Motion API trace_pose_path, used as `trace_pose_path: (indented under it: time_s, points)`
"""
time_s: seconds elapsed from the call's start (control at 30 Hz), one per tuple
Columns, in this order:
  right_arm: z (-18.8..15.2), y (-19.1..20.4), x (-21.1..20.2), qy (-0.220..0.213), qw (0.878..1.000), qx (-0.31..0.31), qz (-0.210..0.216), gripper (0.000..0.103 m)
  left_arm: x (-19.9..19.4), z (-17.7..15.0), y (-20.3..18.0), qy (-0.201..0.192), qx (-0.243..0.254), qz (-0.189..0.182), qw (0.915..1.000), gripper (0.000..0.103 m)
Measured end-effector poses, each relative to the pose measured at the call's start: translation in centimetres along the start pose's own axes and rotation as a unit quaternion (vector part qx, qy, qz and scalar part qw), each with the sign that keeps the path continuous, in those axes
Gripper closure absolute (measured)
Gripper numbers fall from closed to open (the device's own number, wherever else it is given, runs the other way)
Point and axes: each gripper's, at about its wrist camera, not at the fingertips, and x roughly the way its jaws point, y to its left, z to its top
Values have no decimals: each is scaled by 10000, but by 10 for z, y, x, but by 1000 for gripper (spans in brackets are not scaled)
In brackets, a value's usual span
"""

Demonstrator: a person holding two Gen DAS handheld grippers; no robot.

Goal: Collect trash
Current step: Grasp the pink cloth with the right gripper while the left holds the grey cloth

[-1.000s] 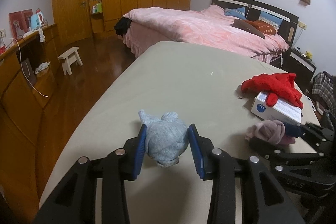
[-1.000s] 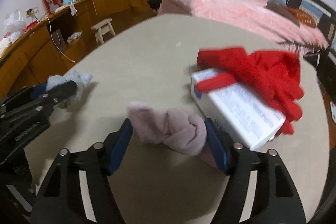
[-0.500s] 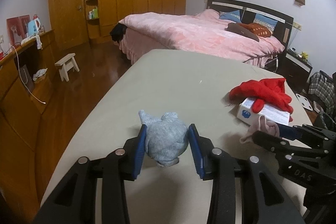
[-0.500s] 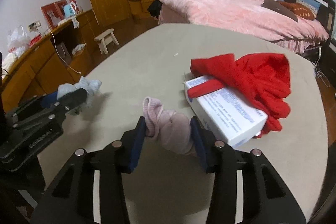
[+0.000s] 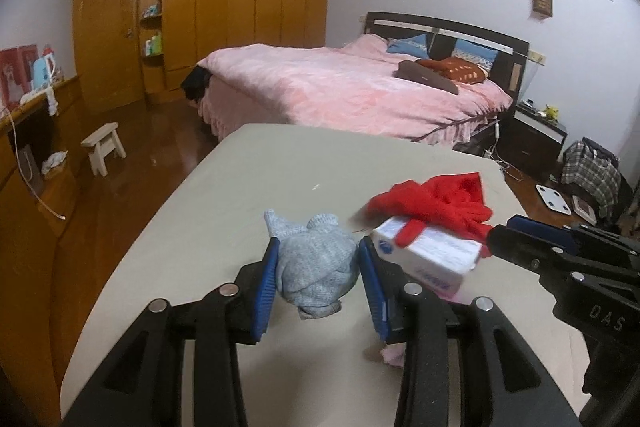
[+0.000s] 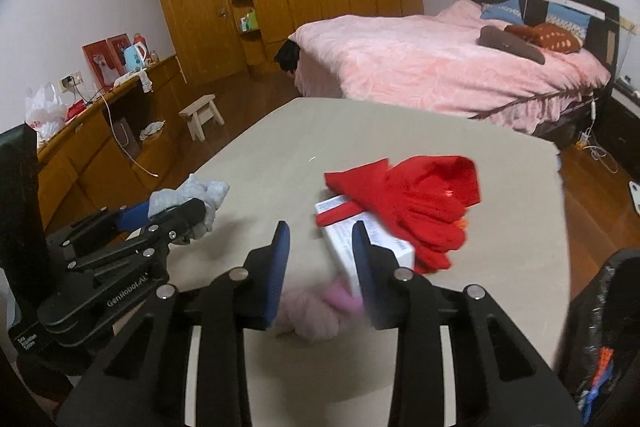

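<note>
Pink sock (image 6: 316, 315) out of right tool (image 6: 320, 251)

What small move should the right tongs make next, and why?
Probably lower the right tongs and reopen them around the pink bundle. Their jaws have just been closing, yet nothing is between them; the bundle lies on the table below. The left tongs grip the grey bundle.

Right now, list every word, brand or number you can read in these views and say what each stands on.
"GenRobot.AI": side of the left gripper, right wrist view.
"DAS": body of the right gripper, left wrist view.
White box: blue print, too blurred to read.
Small white label low on the left gripper's body: too small to read.
</note>
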Motion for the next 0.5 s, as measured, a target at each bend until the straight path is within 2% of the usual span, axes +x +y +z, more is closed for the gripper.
trace_pose_path:
  time_s: [0.1, 0.27, 0.5]
  points:
    - [-7, -9, -1, 51, 9999, 153, -8, 70, 3, 0, -4, 86, -60, -88, 9999, 64]
    - [-21, -11, 8, 250, 9994, 244, 65, 69, 6, -16, 3, 224, 12, 64, 9997, 64]
    - [-42, 2, 34, 521, 9985, 169, -1, 52, 14, -37, 20, 429, 58, 192, 9989, 64]
